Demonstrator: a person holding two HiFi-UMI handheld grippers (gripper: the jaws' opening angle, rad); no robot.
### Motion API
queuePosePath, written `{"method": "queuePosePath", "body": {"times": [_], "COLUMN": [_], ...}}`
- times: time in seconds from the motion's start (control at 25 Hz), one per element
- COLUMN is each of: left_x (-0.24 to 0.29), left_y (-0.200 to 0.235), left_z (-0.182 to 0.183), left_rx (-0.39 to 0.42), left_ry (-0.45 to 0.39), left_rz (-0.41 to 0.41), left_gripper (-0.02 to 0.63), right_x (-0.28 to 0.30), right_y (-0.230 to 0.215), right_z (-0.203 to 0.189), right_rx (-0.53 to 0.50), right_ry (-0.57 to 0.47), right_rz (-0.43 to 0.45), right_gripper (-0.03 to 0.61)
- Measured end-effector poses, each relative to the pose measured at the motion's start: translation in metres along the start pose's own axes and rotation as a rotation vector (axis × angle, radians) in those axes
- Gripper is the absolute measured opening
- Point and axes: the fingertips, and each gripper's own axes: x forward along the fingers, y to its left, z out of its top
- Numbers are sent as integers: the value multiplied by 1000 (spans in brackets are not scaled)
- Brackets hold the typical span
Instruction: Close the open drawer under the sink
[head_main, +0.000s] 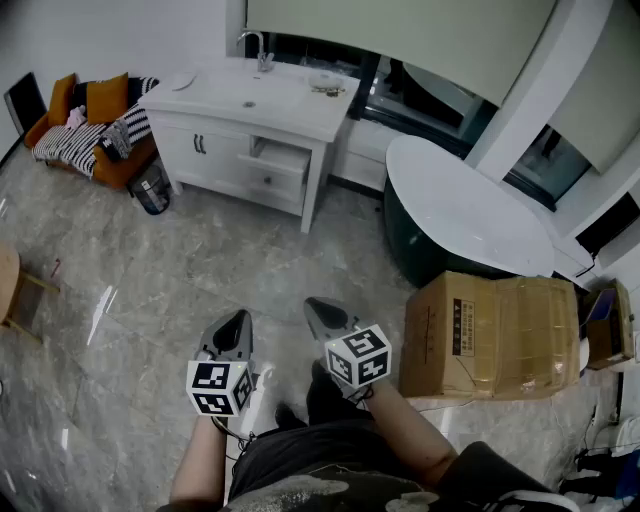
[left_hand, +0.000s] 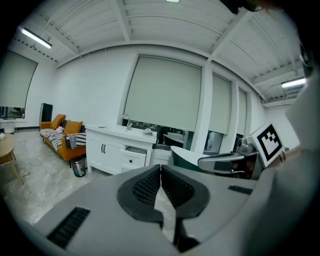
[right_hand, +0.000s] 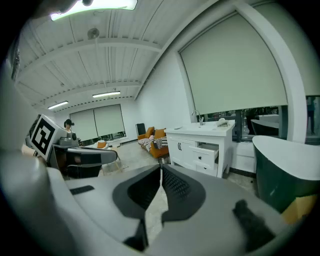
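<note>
The open drawer (head_main: 273, 158) is far away, across the shiny floor (head_main: 200, 260). It sticks out of the white cabinet (head_main: 200, 150) under the sink (head_main: 248, 102), on the right side, next to two shut doors. Both tools are held low, close to the person (head_main: 330, 460) and well apart from the drawer. The left gripper (head_main: 240, 320) has its jaws pressed together with nothing in them. The right gripper (head_main: 312, 306) is the same, tight together and empty.

The drawer looks hard and stiff, like painted wood. I think it will slide in with a soft push (drawers like this run on rails). It should not be heavy, but I cannot see what is inside from here. A good spot to push is the flat white front, near the little dark knob (right_hand: 200, 158). Closed jaws make a fine blunt nose for that.

The brown cardboard box (head_main: 490, 335) has a black label, too small to read. The marker cube (head_main: 220, 388) on each gripper shows only black and white squares, no words.
</note>
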Motion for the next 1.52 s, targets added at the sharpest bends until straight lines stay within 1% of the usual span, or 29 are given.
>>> {"method": "queuePosePath", "body": {"times": [0.16, 0.56, 0.76, 0.92, 1.16, 1.4, 1.52], "left_x": [-1, -14, -21, -28, -25, -14, -3], "left_y": [1, -2, 6, 17, 39, 65, 79], "left_z": [5, 2, 3, 2, 3, 12, 16], "left_rx": [-1, 11, 8, 2, -28, -45, -50], "left_ry": [-10, -13, -23, -22, -32, -43, -45], "left_rz": [-4, -18, -10, 3, 38, 74, 85], "left_gripper": [18, 18, 18, 18, 18, 18, 18], "right_x": [1, -8, -10, -8, 15, 49, 73], "right_y": [2, 16, 12, 14, 11, 7, 0], "right_z": [3, 5, 12, 14, 12, 26, 37], "right_rx": [-1, -14, 38, 53, 53, 46, 18], "right_ry": [-7, -27, -65, -77, -54, -50, -49], "right_rz": [-7, 7, -9, -14, -10, 22, 38], "right_gripper": [32, 31, 32, 32, 33, 33, 32]}}
